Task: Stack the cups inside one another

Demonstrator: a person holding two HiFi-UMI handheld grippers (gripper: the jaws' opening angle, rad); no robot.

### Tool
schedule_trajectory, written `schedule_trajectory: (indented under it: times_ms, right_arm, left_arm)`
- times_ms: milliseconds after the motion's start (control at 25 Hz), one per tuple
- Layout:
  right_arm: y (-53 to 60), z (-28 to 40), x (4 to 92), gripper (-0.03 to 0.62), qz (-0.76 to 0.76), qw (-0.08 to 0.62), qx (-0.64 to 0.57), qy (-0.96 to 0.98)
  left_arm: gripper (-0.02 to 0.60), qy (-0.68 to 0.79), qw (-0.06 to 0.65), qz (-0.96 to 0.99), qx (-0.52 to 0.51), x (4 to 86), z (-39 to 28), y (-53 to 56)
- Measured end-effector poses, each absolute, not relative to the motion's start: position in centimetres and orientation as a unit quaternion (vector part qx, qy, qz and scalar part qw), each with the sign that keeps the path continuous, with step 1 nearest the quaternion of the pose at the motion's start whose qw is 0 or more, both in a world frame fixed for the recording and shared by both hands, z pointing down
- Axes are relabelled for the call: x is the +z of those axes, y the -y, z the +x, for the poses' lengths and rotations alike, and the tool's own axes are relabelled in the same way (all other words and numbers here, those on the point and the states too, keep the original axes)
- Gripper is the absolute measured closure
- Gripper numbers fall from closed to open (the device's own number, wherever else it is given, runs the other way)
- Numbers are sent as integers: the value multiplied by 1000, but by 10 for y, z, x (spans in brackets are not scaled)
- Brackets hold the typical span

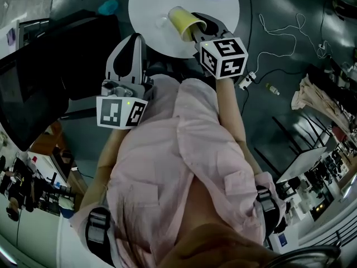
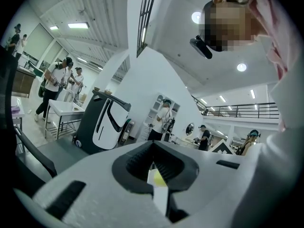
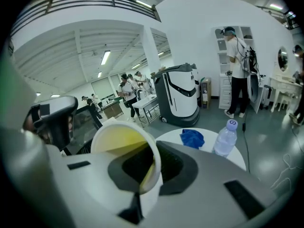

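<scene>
One cup (image 1: 181,20), wall pinched in right fingers (image 1: 205,24), over near edge of white table (image 1: 149,4); left fingers (image 1: 131,52) clenched beside it.

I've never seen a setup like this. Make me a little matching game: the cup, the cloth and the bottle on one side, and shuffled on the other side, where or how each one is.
Things:
A. yellow cup
B. cloth
C. bottle

States:
1. blue, crumpled on the round table
2. clear, standing upright on the table
3. pinched by its wall in the right tongs

Pairs: A-3, B-1, C-2.
</scene>
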State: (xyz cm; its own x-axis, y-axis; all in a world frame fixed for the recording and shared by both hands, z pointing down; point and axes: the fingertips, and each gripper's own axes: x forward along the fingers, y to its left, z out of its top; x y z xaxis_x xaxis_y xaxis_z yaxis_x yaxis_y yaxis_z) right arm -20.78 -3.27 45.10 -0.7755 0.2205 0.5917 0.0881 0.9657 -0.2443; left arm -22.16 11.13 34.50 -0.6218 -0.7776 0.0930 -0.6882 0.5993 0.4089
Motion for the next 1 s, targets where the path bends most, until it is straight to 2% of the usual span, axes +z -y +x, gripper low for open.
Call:
schedule_trajectory:
  times_ms: [360, 1000]
  right_arm:
    - [23, -227, 480, 556, -108, 354, 101, 924]
    - [8, -235, 555, 556, -150, 459, 53, 874]
  left_arm:
    - [566, 883, 136, 419, -160, 346, -235, -106]
    - [566, 887, 154, 403, -164, 356, -252, -105]
